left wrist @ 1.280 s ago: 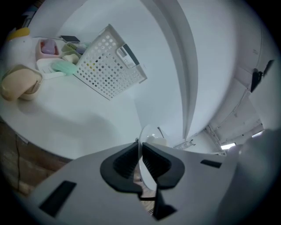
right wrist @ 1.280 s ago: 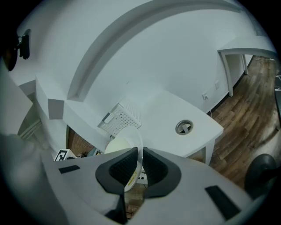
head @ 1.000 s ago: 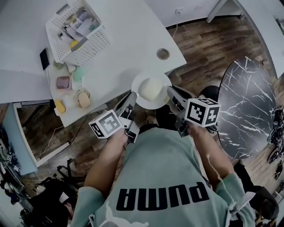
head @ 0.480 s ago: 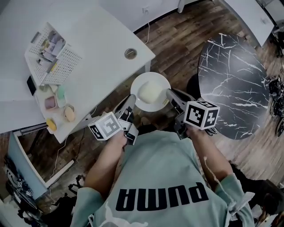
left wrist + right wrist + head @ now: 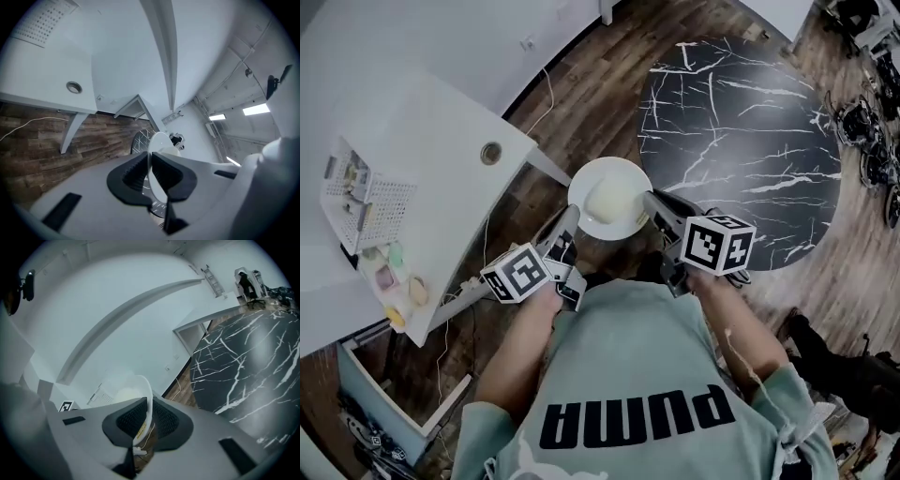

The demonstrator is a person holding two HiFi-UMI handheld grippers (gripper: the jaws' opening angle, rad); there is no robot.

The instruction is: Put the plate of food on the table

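A white plate (image 5: pixel 609 198) with a pale mound of food (image 5: pixel 613 199) on it is held in the air over the wooden floor. My left gripper (image 5: pixel 572 215) is shut on the plate's left rim (image 5: pixel 155 154), and my right gripper (image 5: pixel 649 199) is shut on its right rim (image 5: pixel 147 401). The plate hangs between the white desk (image 5: pixel 412 141) on the left and the round black marble table (image 5: pixel 741 141) on the right, close to the marble table's near edge. Both gripper views show the plate edge-on between the black pads.
A white basket (image 5: pixel 356 197) with papers and several small pastel items (image 5: pixel 394 272) sit on the white desk's left part. A cable (image 5: pixel 546 75) runs across the floor by the wall. Dark clutter (image 5: pixel 862 131) lies at the far right.
The view has swung to the right: the white desk has slid left and the marble table has come nearer the centre. The plate stays gripped by both grippers.
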